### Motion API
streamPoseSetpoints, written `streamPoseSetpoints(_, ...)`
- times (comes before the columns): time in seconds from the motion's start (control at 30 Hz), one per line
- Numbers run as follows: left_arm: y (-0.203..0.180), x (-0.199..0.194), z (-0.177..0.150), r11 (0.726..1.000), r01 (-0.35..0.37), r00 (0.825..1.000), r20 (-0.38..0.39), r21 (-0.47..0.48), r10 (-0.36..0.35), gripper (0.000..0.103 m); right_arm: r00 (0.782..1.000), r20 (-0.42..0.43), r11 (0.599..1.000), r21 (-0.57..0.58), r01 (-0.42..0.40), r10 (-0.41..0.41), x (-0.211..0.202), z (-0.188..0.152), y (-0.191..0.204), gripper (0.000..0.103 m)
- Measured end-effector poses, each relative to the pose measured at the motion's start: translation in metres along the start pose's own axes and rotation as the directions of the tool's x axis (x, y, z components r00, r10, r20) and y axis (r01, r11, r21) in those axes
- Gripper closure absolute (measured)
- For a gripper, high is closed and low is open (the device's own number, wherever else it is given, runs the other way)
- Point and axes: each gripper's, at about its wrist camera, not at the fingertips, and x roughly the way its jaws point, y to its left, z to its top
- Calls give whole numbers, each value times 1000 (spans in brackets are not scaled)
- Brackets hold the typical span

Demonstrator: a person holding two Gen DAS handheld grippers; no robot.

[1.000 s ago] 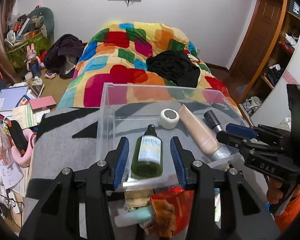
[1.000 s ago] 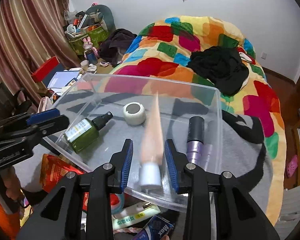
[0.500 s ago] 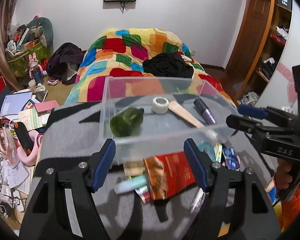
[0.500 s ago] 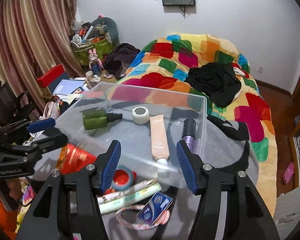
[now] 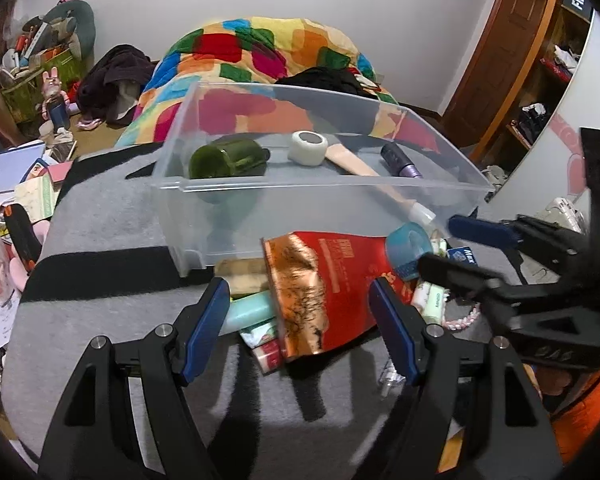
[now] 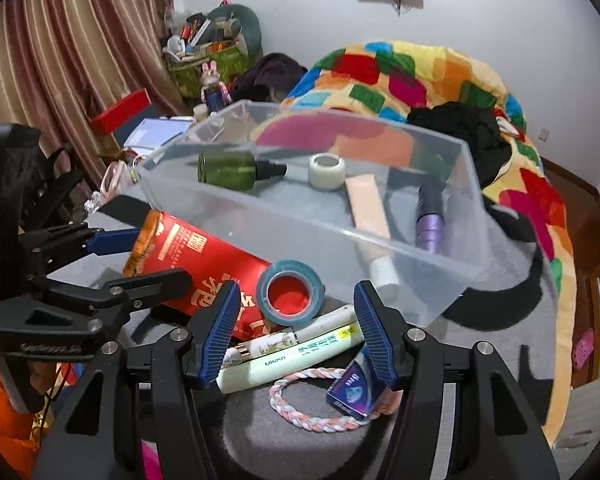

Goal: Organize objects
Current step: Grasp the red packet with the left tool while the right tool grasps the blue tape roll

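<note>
A clear plastic bin (image 5: 260, 194) (image 6: 260, 216) stands on the grey blanket. In it lie a green bottle (image 5: 226, 158) (image 6: 232, 170), a white tape roll (image 5: 309, 148) (image 6: 326, 171), a beige tube (image 5: 360, 170) (image 6: 367, 208) and a purple-capped tube (image 5: 400, 160) (image 6: 430, 220). In front lie a red foil pouch (image 5: 320, 292) (image 6: 196, 260), a blue tape roll (image 5: 410, 248) (image 6: 290, 292), pale tubes (image 6: 300, 344), a braided ring (image 6: 312, 404) and a small blue box (image 6: 350, 394). My left gripper (image 5: 302, 324) is open above the pouch. My right gripper (image 6: 294, 332) is open above the tape roll and tubes.
A bed with a colourful quilt (image 5: 260, 48) (image 6: 420, 76) lies behind the bin. Cluttered papers and bags (image 5: 16, 184) lie on the floor at left. A striped curtain (image 6: 60, 40) hangs at left. A wooden door and shelves (image 5: 516, 40) stand at right.
Both grippers let go of the bottle and the beige tube, opened, and pulled back out of the bin to hover over the loose items in front of it.
</note>
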Motion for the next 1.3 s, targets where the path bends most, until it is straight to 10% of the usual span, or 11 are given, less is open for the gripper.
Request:
streamPoseSetpoints(0.27, -16, 0, 1, 999, 35, 999, 16, 41, -35, 43, 1000, -21, 1000, 15, -17, 17, 16, -7, -4, 67)
streamPoseSetpoints(0.7, -13, 6, 2, 998, 65, 998, 2, 13, -65, 58, 999, 20, 999, 20, -35, 34, 12, -15, 4, 67)
streamPoseSetpoints(1.3, -23, -74, 4, 996, 66, 980, 185, 64, -77, 75, 985, 167, 997, 65, -44, 32, -53, -1, -6, 67)
